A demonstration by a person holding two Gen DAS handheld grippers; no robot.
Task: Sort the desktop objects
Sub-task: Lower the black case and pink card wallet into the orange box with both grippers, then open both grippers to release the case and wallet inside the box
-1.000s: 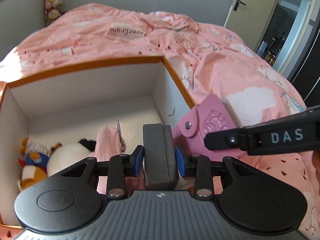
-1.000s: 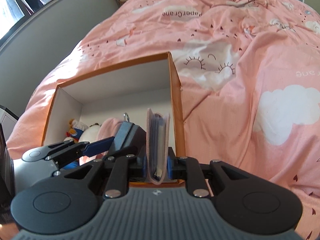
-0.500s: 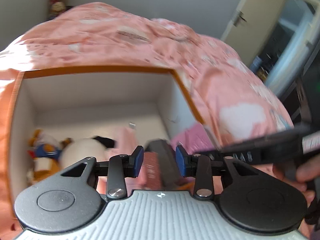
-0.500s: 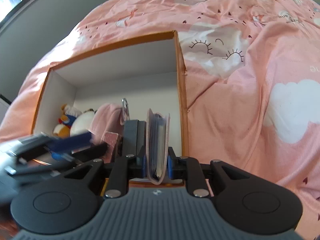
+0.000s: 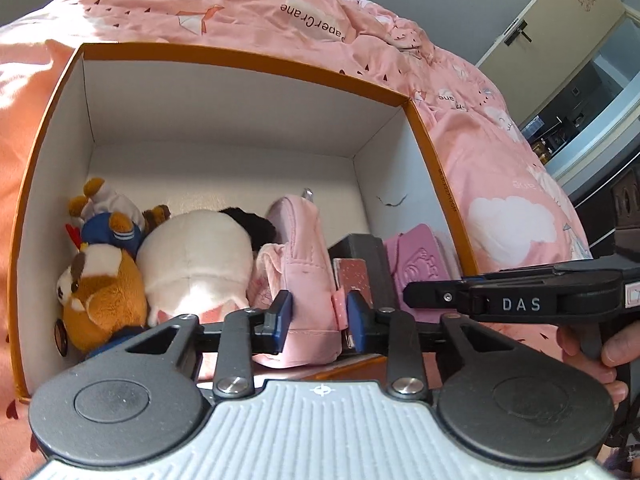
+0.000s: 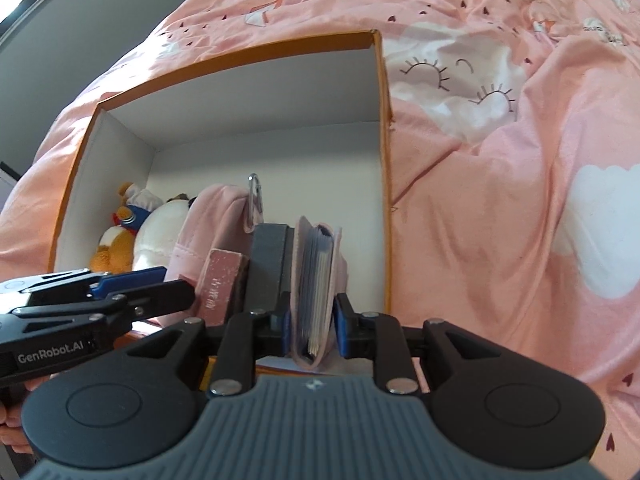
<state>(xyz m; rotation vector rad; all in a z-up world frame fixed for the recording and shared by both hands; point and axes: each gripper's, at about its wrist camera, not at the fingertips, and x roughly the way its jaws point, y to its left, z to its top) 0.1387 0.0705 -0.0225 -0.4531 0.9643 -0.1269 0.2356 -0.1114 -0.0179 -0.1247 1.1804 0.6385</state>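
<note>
Judging from what already sits in the box [image 5: 436, 152], the sorting looks well along. Along the near edge, starting at the left wall, lie a small plush [image 5: 100, 280] with another doll behind it, then a white plush [image 5: 196, 256], a pink pouch [image 5: 296, 264] with a metal clip, a pink case [image 6: 220, 280], a grey block [image 6: 268, 268] and, nearest the right wall, the pink wallet [image 6: 316, 280]. These stand packed side by side, touching or nearly so, while the far half of the box floor is bare. The left gripper [image 5: 319, 316] hovers at the near edge with its jaws spread and nothing between the pads; the pouch and case show through the gap beyond them, so it seems to have let go. The right gripper [image 6: 311, 326] is at the same edge, toward the right corner, its pads flanking the wallet's lower end; the right pad [image 6: 343, 326] shows a thin gap, so whether it clamps or has just released I cannot tell. What is left, by my reading, is to free the wallet and draw both grippers back. On the visible bedspread [image 6: 500, 200] outside the box nothing else waits to be sorted, though the views hide much of the surroundings
</note>
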